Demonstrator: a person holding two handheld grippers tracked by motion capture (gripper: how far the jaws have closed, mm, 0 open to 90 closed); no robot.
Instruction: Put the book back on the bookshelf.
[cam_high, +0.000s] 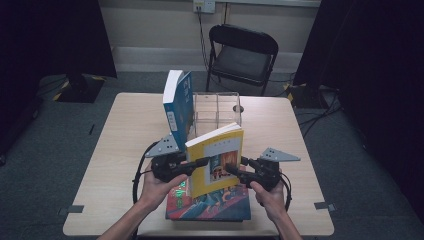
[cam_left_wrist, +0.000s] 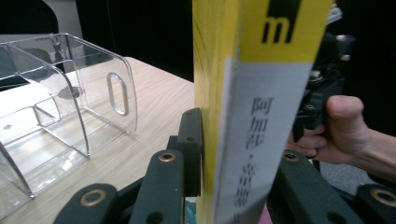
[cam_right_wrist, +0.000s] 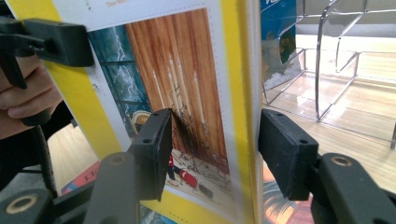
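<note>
With our left gripper (cam_high: 200, 162) we are pinching the spine edge of the yellow book (cam_high: 216, 161), holding it upright over the flat book (cam_high: 210, 205) at the table's near edge. Our right gripper (cam_high: 234, 170) is straddling its opposite edge, jaws spread, not pressing. Next, we judge, comes clamping and carrying it to the clear rack (cam_high: 217, 107), beside the blue book (cam_high: 178, 107).

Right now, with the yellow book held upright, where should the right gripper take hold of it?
On the open page edge, coming in from the person's right. The yellow book stands upright, its spine clamped by the left gripper, so that edge faces the right gripper, whose jaws straddle it without pressing.
</note>
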